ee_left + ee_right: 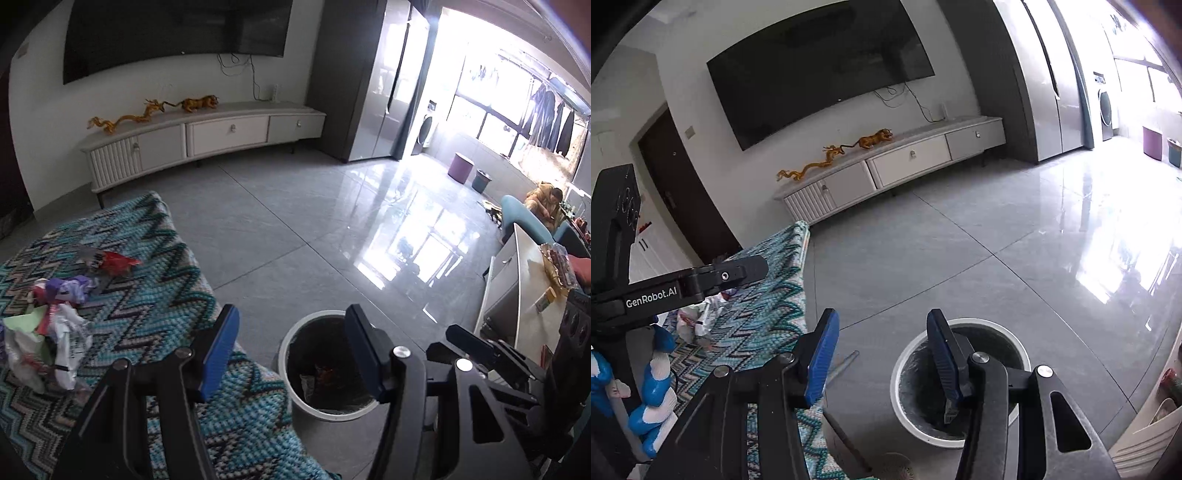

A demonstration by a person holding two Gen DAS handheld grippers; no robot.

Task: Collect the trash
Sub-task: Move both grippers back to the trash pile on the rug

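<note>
One trash bin (291, 354) sits lower centre of your left view, holding scraps. One wrapper pile (55, 325) and one red wrapper (118, 263) lie left on the zigzag cloth (155, 295). Your left gripper (291, 347) and right gripper (882, 354) gape half-wide, both empty.

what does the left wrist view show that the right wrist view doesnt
Only the left wrist view: the red wrapper on the zigzag cloth, trash inside the bin, a seated person.
Only the right wrist view: a dark door, a gloved hand.
Both: bin, cloth, crumpled wrappers, TV, both grippers open and empty.
</note>
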